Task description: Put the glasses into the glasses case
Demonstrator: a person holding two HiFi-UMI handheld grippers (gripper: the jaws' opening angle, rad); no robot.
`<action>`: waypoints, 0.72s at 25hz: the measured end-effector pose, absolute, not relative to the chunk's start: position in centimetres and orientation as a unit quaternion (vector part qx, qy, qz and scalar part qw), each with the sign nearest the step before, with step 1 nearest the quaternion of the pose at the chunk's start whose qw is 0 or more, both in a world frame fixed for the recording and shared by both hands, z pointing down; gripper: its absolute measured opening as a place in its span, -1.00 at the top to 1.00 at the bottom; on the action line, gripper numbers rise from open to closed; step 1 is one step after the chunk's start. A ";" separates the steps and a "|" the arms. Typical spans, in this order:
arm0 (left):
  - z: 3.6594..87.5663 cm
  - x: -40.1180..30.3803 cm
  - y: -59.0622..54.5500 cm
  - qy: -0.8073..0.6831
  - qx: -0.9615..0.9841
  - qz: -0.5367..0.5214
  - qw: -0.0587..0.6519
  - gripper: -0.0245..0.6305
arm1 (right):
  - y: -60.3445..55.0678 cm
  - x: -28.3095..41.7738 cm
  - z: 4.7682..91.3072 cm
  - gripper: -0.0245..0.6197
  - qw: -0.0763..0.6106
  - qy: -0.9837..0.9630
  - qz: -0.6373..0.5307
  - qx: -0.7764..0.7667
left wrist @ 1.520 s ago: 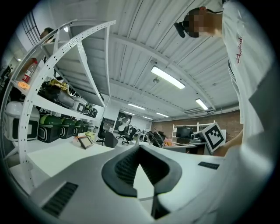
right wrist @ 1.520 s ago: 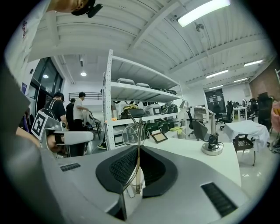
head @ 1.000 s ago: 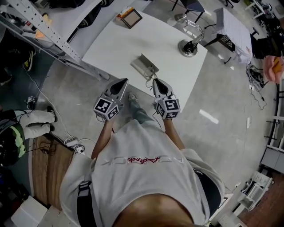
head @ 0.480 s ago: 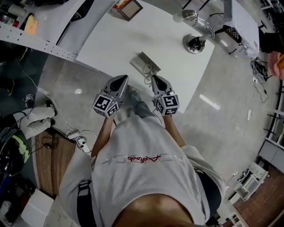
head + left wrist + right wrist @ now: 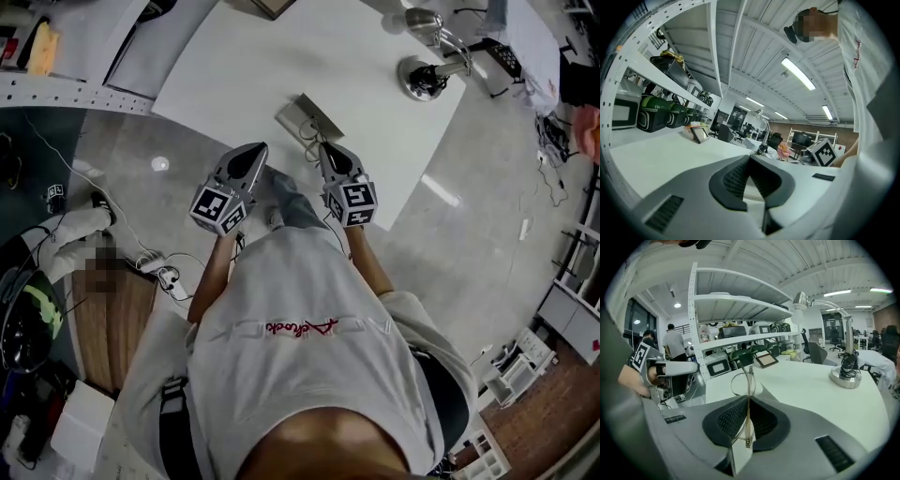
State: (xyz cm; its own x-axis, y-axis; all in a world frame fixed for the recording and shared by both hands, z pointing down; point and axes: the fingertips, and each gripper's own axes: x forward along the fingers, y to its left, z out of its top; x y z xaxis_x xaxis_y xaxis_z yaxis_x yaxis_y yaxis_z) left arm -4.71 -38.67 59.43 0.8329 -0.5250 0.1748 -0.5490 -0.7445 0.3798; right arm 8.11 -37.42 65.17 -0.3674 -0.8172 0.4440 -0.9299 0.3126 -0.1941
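Observation:
My right gripper (image 5: 748, 400) is shut on the glasses (image 5: 748, 423). A thin arm of the frame runs up between the pads, and a clear lens ring stands out past the tips. In the head view this gripper (image 5: 324, 148) hangs at the white table's (image 5: 375, 141) near edge, just short of the grey glasses case (image 5: 305, 117). My left gripper (image 5: 260, 148) is to the left of the case, off the table's corner. Its jaws (image 5: 749, 161) are shut with nothing between them.
A desk lamp (image 5: 427, 80) stands at the table's far right (image 5: 846, 376). A small framed stand (image 5: 766, 359) is at the far side. Shelving (image 5: 56, 84) runs along the left, with cables (image 5: 155, 277) on the floor beside the person's legs.
Both grippers have sunk a little and stayed close by the case while the head view shifted. The right gripper still holds the glasses.

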 end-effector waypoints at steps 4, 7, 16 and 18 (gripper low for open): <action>59.9 -5.4 -39.1 -0.295 0.930 0.030 0.216 0.92 | -40.2 8.7 65.3 0.85 0.149 -0.804 0.185 0.544; 60.1 -5.8 -39.2 -0.301 0.927 0.030 0.220 0.92 | -42.0 8.6 65.4 0.85 0.171 -0.809 0.164 0.538; 60.7 -7.1 -39.5 -0.315 0.920 0.031 0.229 0.92 | -44.0 7.7 66.6 0.85 0.237 -0.809 0.117 0.525; 60.9 -7.2 -39.6 -0.315 0.920 0.031 0.231 0.92 | -43.9 7.6 67.1 0.85 0.245 -0.806 0.118 0.525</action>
State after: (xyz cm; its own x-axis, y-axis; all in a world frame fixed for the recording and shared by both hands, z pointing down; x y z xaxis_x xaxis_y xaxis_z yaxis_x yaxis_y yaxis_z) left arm -7.21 -39.62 60.86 0.7999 -0.5652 0.2020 -0.5935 -0.6950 0.4059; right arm 7.57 -43.91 67.10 -0.3275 -0.7894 0.5192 -0.9050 0.4199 0.0676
